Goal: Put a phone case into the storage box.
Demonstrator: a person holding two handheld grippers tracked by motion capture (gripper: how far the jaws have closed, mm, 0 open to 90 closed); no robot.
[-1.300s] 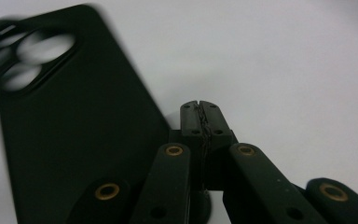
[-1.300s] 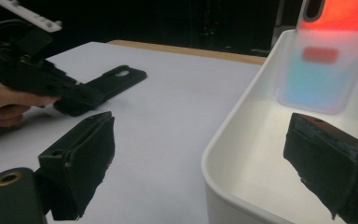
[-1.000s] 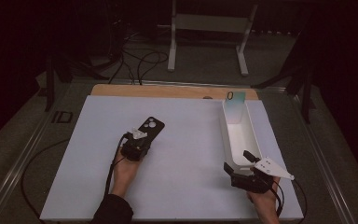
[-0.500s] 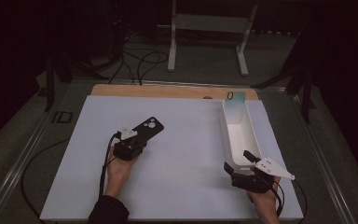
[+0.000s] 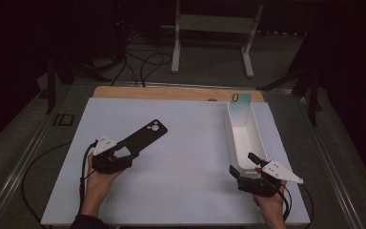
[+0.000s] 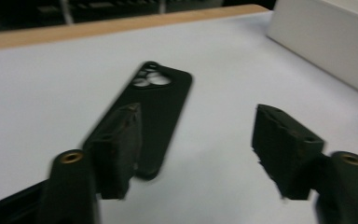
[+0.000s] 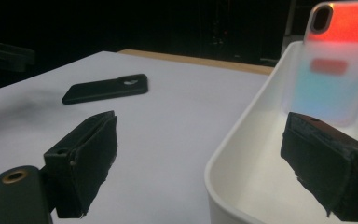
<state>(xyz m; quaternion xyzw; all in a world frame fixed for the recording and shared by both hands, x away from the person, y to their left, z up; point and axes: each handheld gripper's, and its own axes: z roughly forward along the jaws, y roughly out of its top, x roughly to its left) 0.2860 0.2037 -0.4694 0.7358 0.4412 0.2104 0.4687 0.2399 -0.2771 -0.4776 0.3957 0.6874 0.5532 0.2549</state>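
The flat black phone case with round camera cut-outs (image 5: 140,137) lies face-down on the white table (image 5: 190,157), left of centre and well apart from the long white plastic tray (image 5: 244,138). The left tongs (image 5: 124,155) sit just behind its near end, jaws spread and nothing between them; in the left gripper view the case (image 6: 161,105) lies flat beyond the pads, one pad overlapping its near corner. I read this as a release just made: the case is set down and the hand is backing off.

The right tongs (image 5: 245,164) hang released astride the tray's near wall, one jaw inside, one outside. A translucent, pastel-tinted phone case (image 7: 338,60) leans upright against the tray's far end.

Next, one pair of tongs would likely need to re-grip a case by its edge, which calls for a low, level approach.

Against a second ago, the left tongs' jaws have just been opening, they sit nearer the person, and the black case now lies released.
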